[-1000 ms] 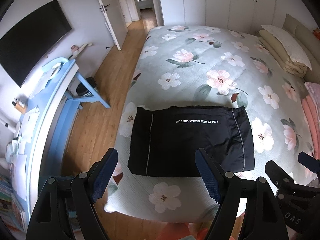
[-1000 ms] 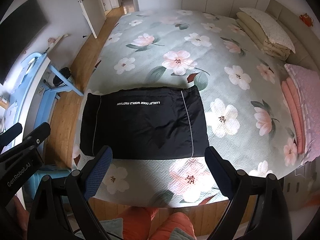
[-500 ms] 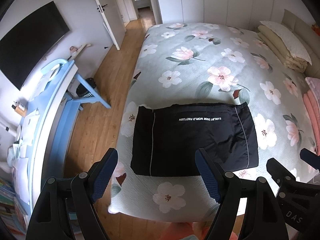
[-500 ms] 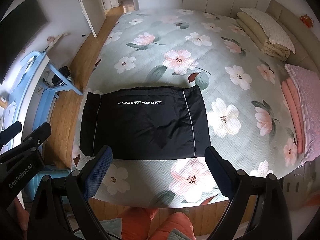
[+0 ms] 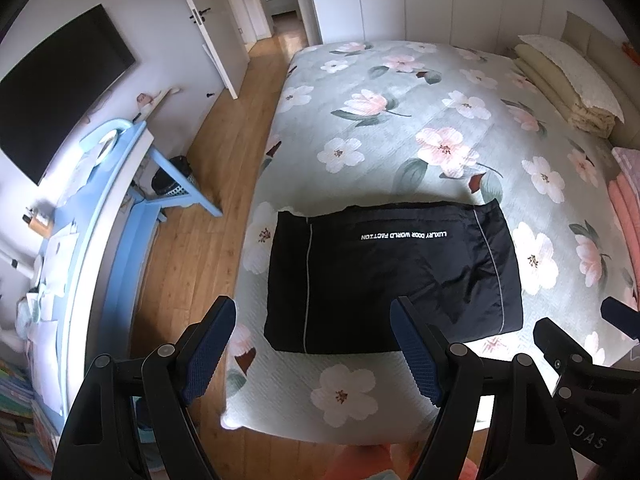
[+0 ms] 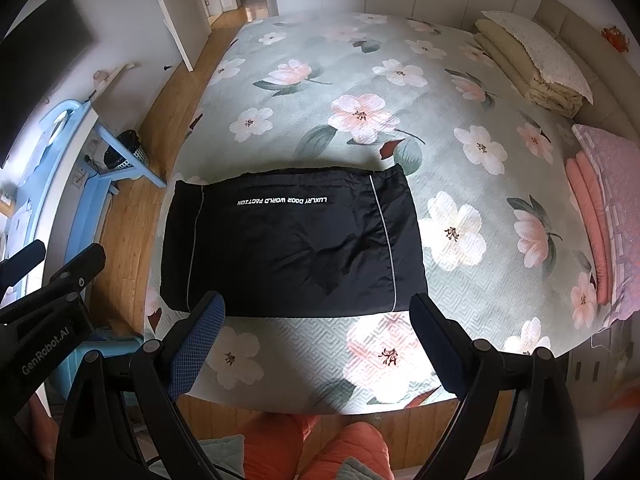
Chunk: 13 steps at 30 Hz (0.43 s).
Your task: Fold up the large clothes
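Note:
A black garment [image 5: 394, 276] with white lettering and thin grey piping lies folded into a flat rectangle near the foot corner of the bed [image 5: 420, 120]; it also shows in the right wrist view [image 6: 292, 244]. My left gripper [image 5: 312, 356] is open and empty, held above the bed's near edge in front of the garment. My right gripper [image 6: 316, 344] is open and empty, also held short of the garment's near edge. Neither touches the cloth.
The bed has a green floral cover. Folded beige bedding [image 5: 568, 80] and pink blankets [image 6: 600, 216] lie at its right side. A blue desk [image 5: 100, 216] and a black bin [image 5: 172, 176] stand left on the wooden floor. Orange slippers [image 6: 320, 448] show below.
Both grippers have drawn back slightly and tilted; the garment sits a little higher and further right in the left view. The garment itself has not moved.

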{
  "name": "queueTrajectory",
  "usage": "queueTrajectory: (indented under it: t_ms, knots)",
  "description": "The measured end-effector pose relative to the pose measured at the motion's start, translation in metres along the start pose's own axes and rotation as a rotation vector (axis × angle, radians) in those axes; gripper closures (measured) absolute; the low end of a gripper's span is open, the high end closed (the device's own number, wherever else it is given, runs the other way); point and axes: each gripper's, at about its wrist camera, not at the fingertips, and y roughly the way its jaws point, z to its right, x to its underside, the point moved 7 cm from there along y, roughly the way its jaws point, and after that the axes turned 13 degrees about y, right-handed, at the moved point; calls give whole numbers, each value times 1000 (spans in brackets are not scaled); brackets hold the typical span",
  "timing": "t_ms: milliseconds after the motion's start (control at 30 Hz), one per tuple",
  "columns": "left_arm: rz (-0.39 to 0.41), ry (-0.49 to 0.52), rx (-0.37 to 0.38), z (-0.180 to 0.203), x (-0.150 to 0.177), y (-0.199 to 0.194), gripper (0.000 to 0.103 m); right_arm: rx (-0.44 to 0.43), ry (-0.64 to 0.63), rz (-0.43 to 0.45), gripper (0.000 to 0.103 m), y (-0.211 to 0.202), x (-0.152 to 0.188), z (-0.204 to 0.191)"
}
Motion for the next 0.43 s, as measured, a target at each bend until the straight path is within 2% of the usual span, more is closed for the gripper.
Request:
queueTrajectory:
  t_ms: [367, 433]
  knots:
    - [25, 32, -31, -4, -10, 10, 22, 13, 20, -22, 9, 11, -1, 3]
    - [30, 38, -13, -3, -13, 12, 22, 17, 22, -22, 9, 13, -1, 4]
